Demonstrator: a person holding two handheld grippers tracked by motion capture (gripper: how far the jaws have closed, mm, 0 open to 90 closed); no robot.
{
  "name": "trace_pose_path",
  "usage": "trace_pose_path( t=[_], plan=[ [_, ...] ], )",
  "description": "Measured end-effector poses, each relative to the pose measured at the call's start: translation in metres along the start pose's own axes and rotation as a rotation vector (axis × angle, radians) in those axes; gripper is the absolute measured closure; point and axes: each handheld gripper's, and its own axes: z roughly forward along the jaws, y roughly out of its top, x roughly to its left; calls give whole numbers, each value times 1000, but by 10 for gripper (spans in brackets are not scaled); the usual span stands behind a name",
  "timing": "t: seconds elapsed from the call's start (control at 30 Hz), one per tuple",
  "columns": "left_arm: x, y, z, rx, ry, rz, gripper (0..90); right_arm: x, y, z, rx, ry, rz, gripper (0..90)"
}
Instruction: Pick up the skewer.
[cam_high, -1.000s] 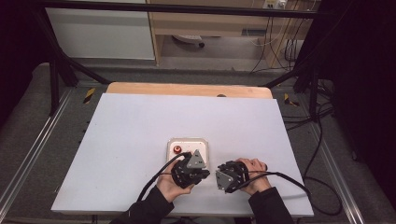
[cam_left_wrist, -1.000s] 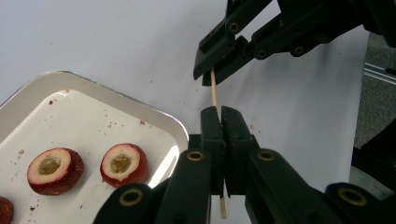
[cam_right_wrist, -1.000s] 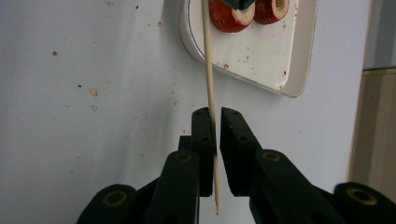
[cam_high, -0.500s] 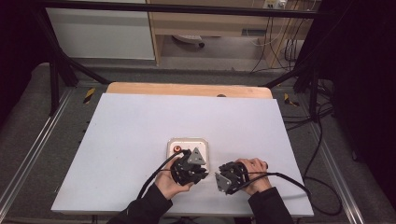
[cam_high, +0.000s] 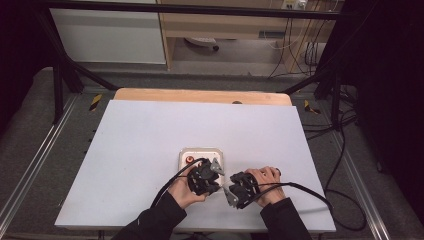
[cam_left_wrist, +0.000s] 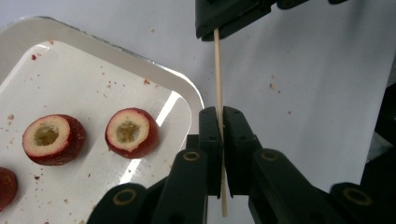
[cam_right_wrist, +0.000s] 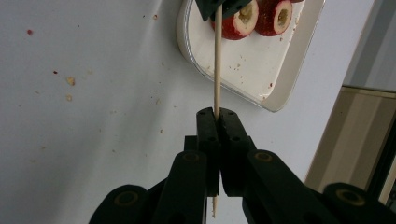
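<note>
A thin wooden skewer (cam_left_wrist: 218, 70) is stretched between my two grippers, each clamped on one end. My left gripper (cam_left_wrist: 220, 112) is shut on it beside the white tray (cam_left_wrist: 184, 91). My right gripper (cam_left_wrist: 233, 16) grips the skewer's far end. In the right gripper view the right gripper (cam_right_wrist: 216, 114) is shut on the skewer (cam_right_wrist: 216, 60), which runs up to the left gripper (cam_right_wrist: 219, 7) over the tray (cam_right_wrist: 280, 79). Cored red fruit pieces (cam_left_wrist: 130, 132) (cam_left_wrist: 53, 139) lie on the tray. In the high view both grippers (cam_high: 205, 176) (cam_high: 241, 190) are close together by the table's near edge.
The white tray (cam_high: 200, 151) sits on the pale table cover (cam_high: 150, 135), just beyond the hands. Crumbs dot the cover (cam_right_wrist: 70, 81). A wooden strip (cam_high: 200, 96) edges the far side. Cables (cam_high: 310, 192) trail off to the right.
The left gripper has turned a little, so its grey plate lies nearer the tray. Both hands otherwise stay put, with the skewer held between them.
</note>
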Motion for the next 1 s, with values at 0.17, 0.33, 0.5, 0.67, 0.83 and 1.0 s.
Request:
trace_pose_path(
  t=[0.17, 0.33, 0.5, 0.67, 0.83, 1.0],
  plan=[
    [-1, 1, 3, 16, 14, 2, 881, 0, 2, 0, 12, 1, -25, 890],
    [-3, 0, 2, 21, 34, 11, 884, 0, 3, -2, 17, -5, -11, 881],
    [-1, -7, -2, -8, 52, 0, 885, -4, -1, -5, -12, 9, 172, 697],
    [1, -15, -8, -12, 67, 3, 885, -10, -15, -8, -62, -3, 433, 490],
    [5, -27, -16, -28, 82, -2, 885, -11, -31, -10, -82, 14, 643, 399],
    [7, -39, -25, -64, 98, -15, 885, -9, -46, -10, -116, 32, 821, 338]
  ],
)
